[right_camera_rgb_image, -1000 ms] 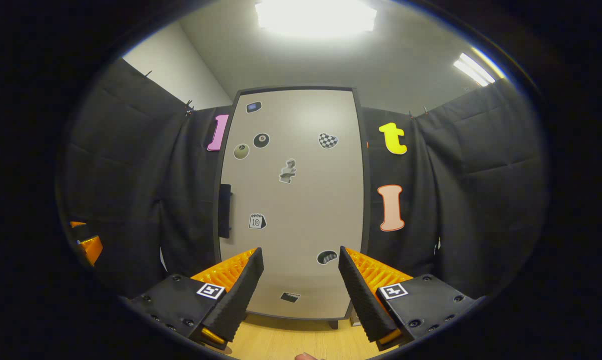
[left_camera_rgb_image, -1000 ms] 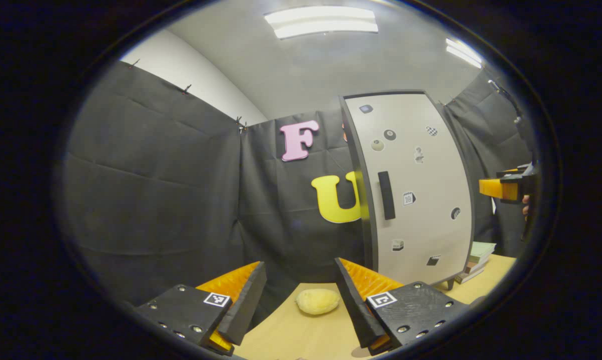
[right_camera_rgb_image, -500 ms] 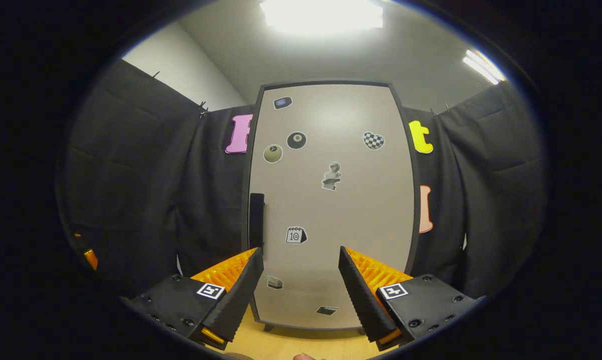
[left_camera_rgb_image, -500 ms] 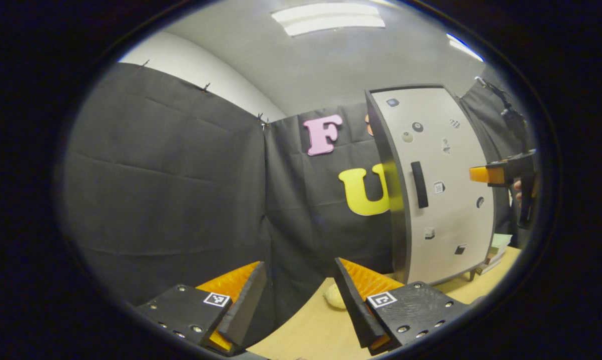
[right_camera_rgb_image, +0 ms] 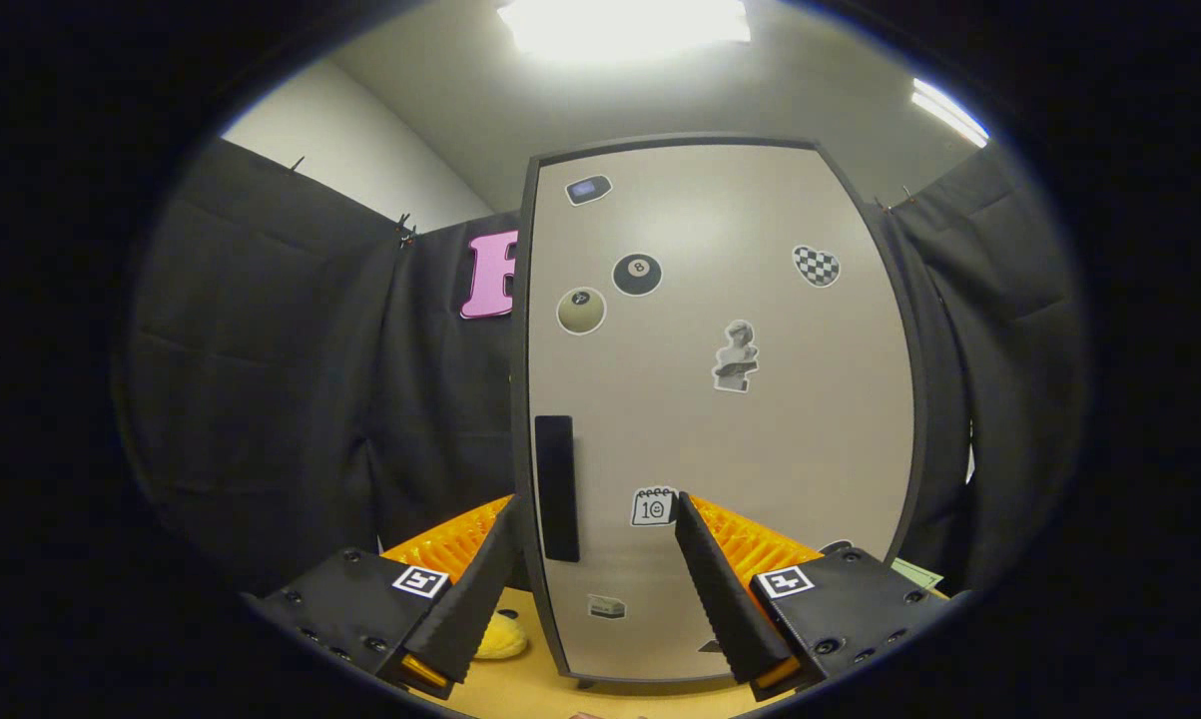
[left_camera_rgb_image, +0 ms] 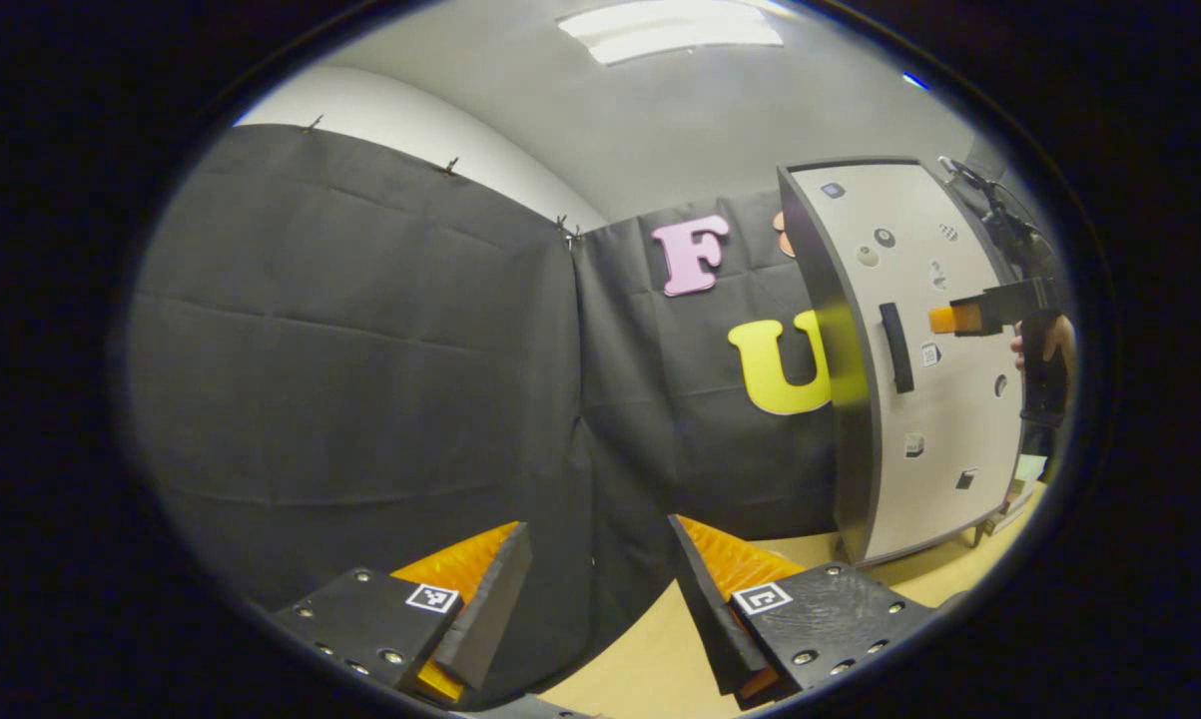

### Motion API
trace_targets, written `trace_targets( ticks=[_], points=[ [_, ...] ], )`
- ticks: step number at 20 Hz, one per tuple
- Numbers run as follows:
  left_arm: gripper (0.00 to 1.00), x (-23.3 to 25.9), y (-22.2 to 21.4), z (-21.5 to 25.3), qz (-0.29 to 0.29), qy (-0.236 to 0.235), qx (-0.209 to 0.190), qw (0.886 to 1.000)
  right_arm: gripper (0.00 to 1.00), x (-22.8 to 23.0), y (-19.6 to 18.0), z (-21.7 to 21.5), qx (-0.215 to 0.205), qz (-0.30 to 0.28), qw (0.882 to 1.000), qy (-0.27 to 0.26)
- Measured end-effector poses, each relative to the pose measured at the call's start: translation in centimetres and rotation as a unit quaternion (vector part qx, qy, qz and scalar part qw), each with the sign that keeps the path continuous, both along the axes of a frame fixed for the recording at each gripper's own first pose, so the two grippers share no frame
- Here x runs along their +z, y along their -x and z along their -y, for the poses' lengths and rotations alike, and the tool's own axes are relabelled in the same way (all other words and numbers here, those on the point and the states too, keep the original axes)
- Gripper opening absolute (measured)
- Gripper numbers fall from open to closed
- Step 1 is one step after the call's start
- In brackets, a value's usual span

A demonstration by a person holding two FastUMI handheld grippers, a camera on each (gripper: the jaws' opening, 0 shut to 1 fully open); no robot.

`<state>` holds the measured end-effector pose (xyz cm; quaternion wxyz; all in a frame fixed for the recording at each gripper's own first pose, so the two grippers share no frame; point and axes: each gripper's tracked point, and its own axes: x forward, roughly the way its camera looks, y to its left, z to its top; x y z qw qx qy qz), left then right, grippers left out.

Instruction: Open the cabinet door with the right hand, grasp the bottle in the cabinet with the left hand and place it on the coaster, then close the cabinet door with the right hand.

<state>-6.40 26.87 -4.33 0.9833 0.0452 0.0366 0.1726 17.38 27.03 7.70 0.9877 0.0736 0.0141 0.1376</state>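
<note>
Your right gripper point(right_camera_rgb_image: 600, 574) is wide open, empty, near the shut cabinet door point(right_camera_rgb_image: 720, 419) handle point(right_camera_rgb_image: 556, 487); left gripper point(left_camera_rgb_image: 600, 589) open, empty too.

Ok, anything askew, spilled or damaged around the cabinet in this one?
Nothing stands out. The cabinet stands upright on the table, door shut, stickers flat. The right claw is open just before the door handle.

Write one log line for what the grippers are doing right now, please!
phase: reaching for handle | cabinet door: closed | right gripper: open, empty | left gripper: open, empty
</note>
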Motion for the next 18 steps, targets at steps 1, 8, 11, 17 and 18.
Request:
trace_targets(
  ticks=[1, 8, 11, 17, 18],
  points=[
    [0.84, -0.2, 0.1, -0.4, -0.002, 0.003, 0.004, 1.000, 0.94, 0.0, -0.7, -0.5, 0.003, -0.007, 1.000, -0.007],
    [0.84, -1.4, 0.8, -2.3, -0.011, 0.015, 0.036, 0.999, 0.94, -1.8, -4.6, -3.5, 0.016, -0.060, 0.998, -0.003],
    [0.84, -2.0, 1.0, -3.1, -0.014, 0.020, 0.049, 0.999, 0.94, -2.6, -5.8, -4.4, 0.013, -0.072, 0.997, 0.010],
    [0.84, -2.5, 4.0, -5.0, -0.015, 0.022, 0.062, 0.998, 0.84, -2.7, -7.8, -5.3, 0.002, -0.082, 0.997, 0.004],
    [0.84, -2.4, 4.0, -5.0, -0.015, 0.022, 0.063, 0.998, 0.66, -2.7, -8.0, -5.5, 0.003, -0.081, 0.997, 0.002]
  ],
)
